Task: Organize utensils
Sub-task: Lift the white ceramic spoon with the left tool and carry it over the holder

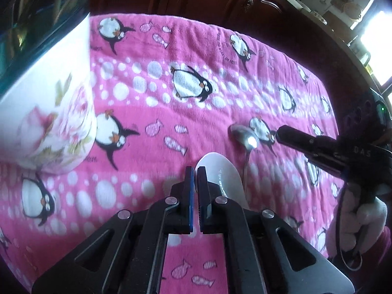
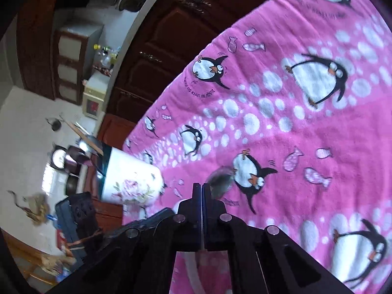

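Jaws of both grippers, left gripper (image 1: 195,171) and right gripper (image 2: 202,187), look nearly closed; lift the metal spoon (image 1: 242,136) level toward the floral cup (image 1: 49,112).

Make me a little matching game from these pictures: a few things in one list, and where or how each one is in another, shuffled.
Things:
1. metal spoon
2. white spoon
3. floral cup
4. blanket

Descriptions:
A. pink, printed with penguins
B. lying just ahead of the left tongs
C. shiny bowl catching the light, near the right tongs
D. standing at the far left, utensils inside

Pairs: 1-C, 2-B, 3-D, 4-A
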`<state>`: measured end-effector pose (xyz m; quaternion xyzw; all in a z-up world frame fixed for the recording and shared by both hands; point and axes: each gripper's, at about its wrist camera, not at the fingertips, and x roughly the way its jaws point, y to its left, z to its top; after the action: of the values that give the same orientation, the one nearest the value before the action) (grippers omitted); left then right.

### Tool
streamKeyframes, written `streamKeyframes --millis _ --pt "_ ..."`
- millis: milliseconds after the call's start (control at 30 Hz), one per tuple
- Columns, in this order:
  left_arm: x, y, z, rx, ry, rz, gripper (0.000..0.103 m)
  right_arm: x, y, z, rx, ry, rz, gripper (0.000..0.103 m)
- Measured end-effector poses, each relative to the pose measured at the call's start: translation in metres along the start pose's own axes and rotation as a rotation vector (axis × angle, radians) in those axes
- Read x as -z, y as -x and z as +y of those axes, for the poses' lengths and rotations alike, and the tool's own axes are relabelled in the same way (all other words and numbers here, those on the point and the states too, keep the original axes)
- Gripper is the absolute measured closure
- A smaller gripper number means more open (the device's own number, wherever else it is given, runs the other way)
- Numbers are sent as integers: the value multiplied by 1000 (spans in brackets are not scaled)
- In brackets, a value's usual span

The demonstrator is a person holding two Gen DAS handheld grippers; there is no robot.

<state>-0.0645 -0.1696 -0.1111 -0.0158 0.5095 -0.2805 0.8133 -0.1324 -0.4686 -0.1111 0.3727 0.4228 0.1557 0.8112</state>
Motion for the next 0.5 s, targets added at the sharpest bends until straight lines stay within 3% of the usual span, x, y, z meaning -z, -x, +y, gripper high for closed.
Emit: streamKeyframes --millis 133,233,433,500 --pt "5 4 14 30 89 18 98 2 -6 -13 -35 -77 43 97" --pt "5 1 20 48 132 36 69 4 -12 -22 -33 -119 58 93" --pt "4 -3 16 86 156 28 49 1 -38 -40 -101 -249 68 91" --pt "0 -7 12 75 145 22 48 -3 -41 -41 -114 -268 62 91"
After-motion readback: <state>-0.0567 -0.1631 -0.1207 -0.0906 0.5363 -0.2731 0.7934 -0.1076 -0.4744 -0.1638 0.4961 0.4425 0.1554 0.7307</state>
